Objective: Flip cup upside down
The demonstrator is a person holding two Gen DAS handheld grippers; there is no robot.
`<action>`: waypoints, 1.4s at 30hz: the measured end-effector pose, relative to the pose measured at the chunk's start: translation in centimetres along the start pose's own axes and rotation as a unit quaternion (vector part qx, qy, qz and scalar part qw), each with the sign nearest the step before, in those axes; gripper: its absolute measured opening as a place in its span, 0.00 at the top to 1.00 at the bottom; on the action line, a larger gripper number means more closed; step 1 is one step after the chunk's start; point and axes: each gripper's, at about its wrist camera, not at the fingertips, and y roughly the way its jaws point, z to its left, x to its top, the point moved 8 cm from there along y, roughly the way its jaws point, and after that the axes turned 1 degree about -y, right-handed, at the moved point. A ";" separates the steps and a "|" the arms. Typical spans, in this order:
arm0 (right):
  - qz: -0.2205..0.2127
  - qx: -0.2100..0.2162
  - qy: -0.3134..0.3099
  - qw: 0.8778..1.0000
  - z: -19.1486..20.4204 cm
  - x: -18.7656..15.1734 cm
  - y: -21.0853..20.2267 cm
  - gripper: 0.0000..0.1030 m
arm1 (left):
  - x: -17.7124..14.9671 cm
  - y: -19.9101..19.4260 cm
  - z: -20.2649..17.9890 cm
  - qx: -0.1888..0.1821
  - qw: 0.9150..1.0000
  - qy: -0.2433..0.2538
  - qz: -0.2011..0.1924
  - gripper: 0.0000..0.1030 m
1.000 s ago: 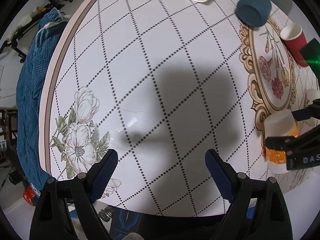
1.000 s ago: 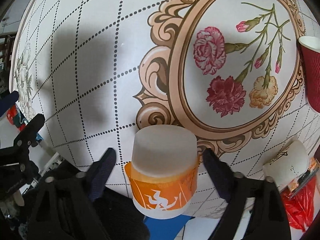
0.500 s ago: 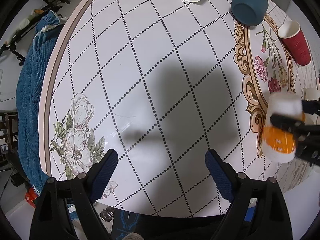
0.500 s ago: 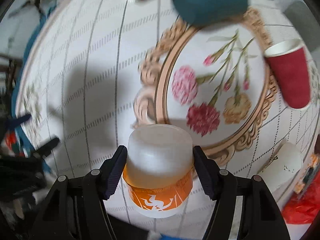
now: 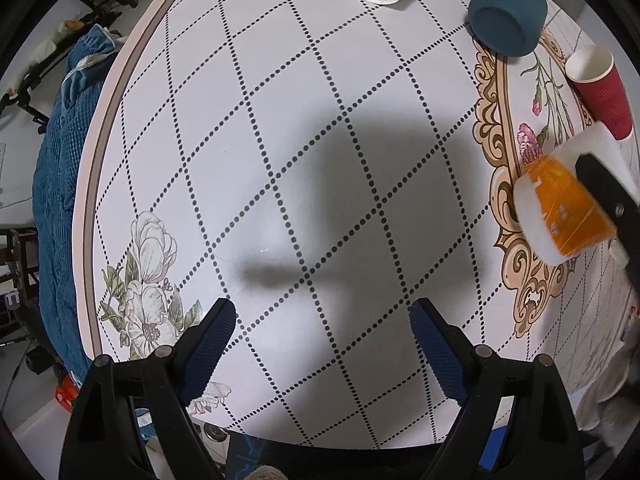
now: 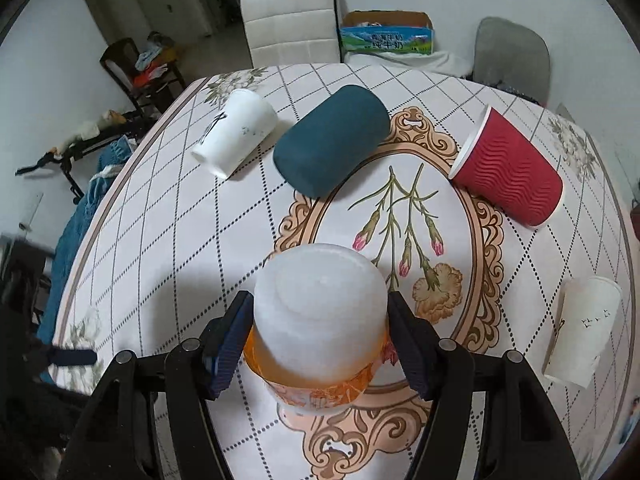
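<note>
Cup [image 6: 320, 312], frosted with an orange band, is clamped across its sides by the right gripper [image 6: 320, 340], base pointing away, presumably so the wrist can be rolled to invert it; its mouth is hidden, contents unknown. On the worktop [image 6: 168, 208], a blue cup [image 6: 332, 144] at 12 o'clock and a red cup [image 6: 508, 168] at 2 o'clock lie sideways. The left gripper [image 5: 320, 344] jaws are held wide, holding nothing

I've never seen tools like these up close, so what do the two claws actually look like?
Both look alike. The left claw has two matte black plastic arms with round rivet-like pins, ending in dark blue ribbed pads. The right claw shows the same black frame, pins and blue ribbed pads. No cables or sleeves are visible.
</note>
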 end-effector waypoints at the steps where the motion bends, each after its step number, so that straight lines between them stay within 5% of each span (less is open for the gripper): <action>1: 0.001 0.000 -0.003 1.000 0.4 -0.3 0.3 0.33 | 0.1 -0.1 -0.2 0.001 1.000 0.002 -0.002 0.13; 10: 0.036 -0.014 -0.008 0.999 1.3 -3.3 1.0 0.31 | 0.7 -2.6 -2.5 0.007 0.999 0.028 -0.036 0.13; 16: 0.052 -0.019 0.017 0.998 1.4 -4.0 -0.9 0.12 | 1.0 -5.3 -2.5 0.015 0.997 0.028 -0.075 0.13; 19: 0.048 -0.027 0.039 0.998 1.3 -4.2 -3.6 0.09 | 0.6 -7.5 -2.0 0.023 0.994 0.023 -0.105 0.02; 30: -0.005 -0.147 0.088 0.985 -0.1 -5.8 -14.9 0.05 | -2.9 -15.2 -0.6 0.005 0.979 0.054 -0.198 0.02; 42: -0.057 -0.138 0.091 0.985 0.5 -7.7 -24.6 0.05 | -7.8 -22.2 -2.0 -0.009 0.962 0.063 -0.267 0.02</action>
